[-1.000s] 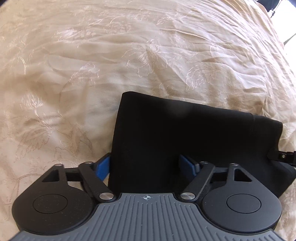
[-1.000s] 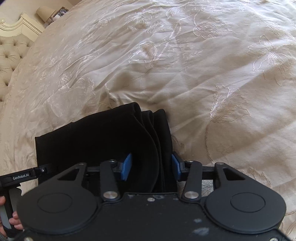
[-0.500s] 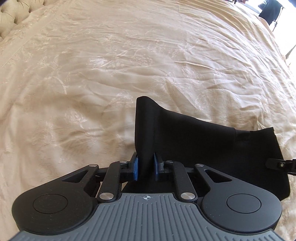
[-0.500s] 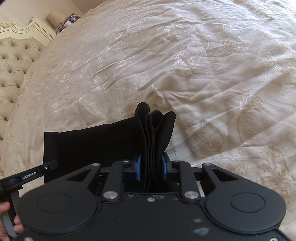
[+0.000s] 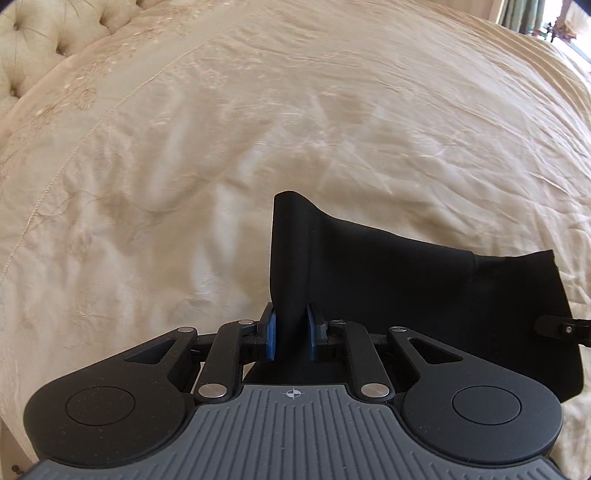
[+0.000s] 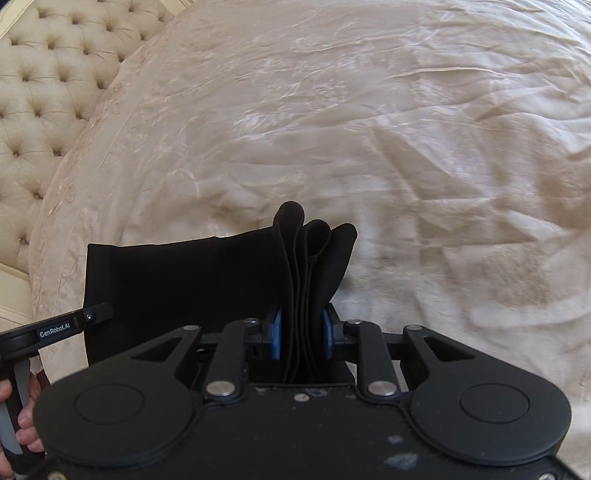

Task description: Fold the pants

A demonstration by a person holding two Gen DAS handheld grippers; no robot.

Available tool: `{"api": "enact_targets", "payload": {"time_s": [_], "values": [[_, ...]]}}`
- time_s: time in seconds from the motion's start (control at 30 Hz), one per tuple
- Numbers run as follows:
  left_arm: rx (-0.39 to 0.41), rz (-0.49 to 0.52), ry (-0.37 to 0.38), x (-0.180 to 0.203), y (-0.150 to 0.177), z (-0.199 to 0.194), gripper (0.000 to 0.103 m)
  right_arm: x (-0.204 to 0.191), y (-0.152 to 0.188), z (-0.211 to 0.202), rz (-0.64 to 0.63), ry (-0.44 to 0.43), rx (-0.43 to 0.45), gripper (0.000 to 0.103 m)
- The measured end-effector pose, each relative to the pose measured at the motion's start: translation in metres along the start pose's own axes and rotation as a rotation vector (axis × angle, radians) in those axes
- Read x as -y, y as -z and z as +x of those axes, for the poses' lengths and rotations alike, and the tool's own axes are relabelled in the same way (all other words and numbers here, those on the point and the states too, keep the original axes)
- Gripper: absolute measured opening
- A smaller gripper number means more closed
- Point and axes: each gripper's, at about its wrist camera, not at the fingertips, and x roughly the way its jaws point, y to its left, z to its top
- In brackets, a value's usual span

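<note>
The black pants (image 5: 406,280) are folded into a thick bundle and hang lifted above the cream bedspread (image 5: 184,155). My left gripper (image 5: 290,334) is shut on the bundle's left end, its blue pads pinching the cloth. My right gripper (image 6: 302,334) is shut on the right end, where several stacked layers of the pants (image 6: 310,266) stick up between the pads. The rest of the cloth (image 6: 177,288) stretches left toward the left gripper's body (image 6: 55,328). The right gripper's edge (image 5: 561,328) shows at the right of the left wrist view.
A tufted cream headboard (image 6: 48,81) stands at the far left, also in the left wrist view (image 5: 44,33). The embroidered bedspread (image 6: 406,129) spreads ahead and to the right. A person's fingers (image 6: 26,428) hold the left gripper's handle.
Both grippers closed on the ends of the folded pants and lifted them off the bed. The views now look further across the bed toward the headboard.
</note>
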Motion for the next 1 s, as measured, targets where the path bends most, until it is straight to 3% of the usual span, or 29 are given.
{"api": "enact_targets", "payload": {"time_s": [0.1, 0.23, 0.33, 0.47, 0.6, 0.73, 0.9, 1.0], "values": [[-0.027, -0.016, -0.005, -0.028, -0.005, 0.014, 0.021, -0.029, -0.007, 0.022, -0.018, 0.033, -0.005, 0.025], [-0.053, -0.044, -0.084, -0.045, -0.008, 0.030, 0.024, -0.037, -0.010, 0.046, 0.012, 0.185, -0.022, 0.035], [-0.043, -0.050, -0.058, -0.054, -0.003, 0.026, 0.024, -0.041, -0.006, 0.038, 0.051, 0.225, 0.029, 0.036], [-0.026, 0.021, -0.039, -0.046, 0.008, 0.020, 0.024, -0.063, 0.009, 0.016, -0.015, 0.318, 0.135, 0.036], [0.005, 0.091, -0.025, -0.032, 0.020, 0.014, 0.024, -0.091, 0.028, 0.004, -0.119, 0.293, 0.201, 0.033], [-0.019, 0.131, -0.002, -0.021, 0.034, 0.017, 0.024, -0.105, 0.044, 0.022, -0.193, 0.277, 0.119, 0.012], [-0.072, 0.198, -0.023, -0.015, 0.054, 0.035, 0.025, -0.100, 0.069, 0.047, -0.186, 0.327, 0.011, 0.008], [-0.077, 0.210, -0.030, -0.014, 0.057, 0.038, 0.025, -0.098, 0.074, 0.050, -0.191, 0.327, 0.002, 0.008]]}}
